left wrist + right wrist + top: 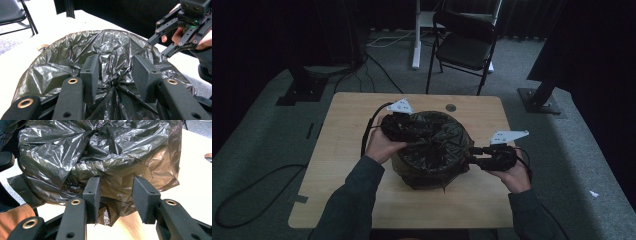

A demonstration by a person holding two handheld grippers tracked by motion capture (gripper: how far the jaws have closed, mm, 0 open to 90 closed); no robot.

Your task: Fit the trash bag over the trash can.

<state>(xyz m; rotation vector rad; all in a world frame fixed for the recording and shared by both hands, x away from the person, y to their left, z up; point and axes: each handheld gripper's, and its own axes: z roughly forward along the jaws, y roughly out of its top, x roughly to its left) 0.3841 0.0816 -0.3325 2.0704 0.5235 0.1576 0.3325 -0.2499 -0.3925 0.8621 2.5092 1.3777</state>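
Jaws of the left gripper [115, 75] stand spread over the gathered top of a black plastic bag [432, 147], film between them but not pinched. Jaws of the right gripper [117, 195] are likewise spread at the bag's lower side. The bag covers a round bin mid-table [347, 120], slightly toward the near edge.

A person in dark grey-green sleeves [354, 195] works with two black handheld tools, the left tool [399, 125] and right tool [477, 155] each topped by a pale grey three-cornered plate, brass-ringed holes dotting their jaws, black cable [367, 135] trailing.
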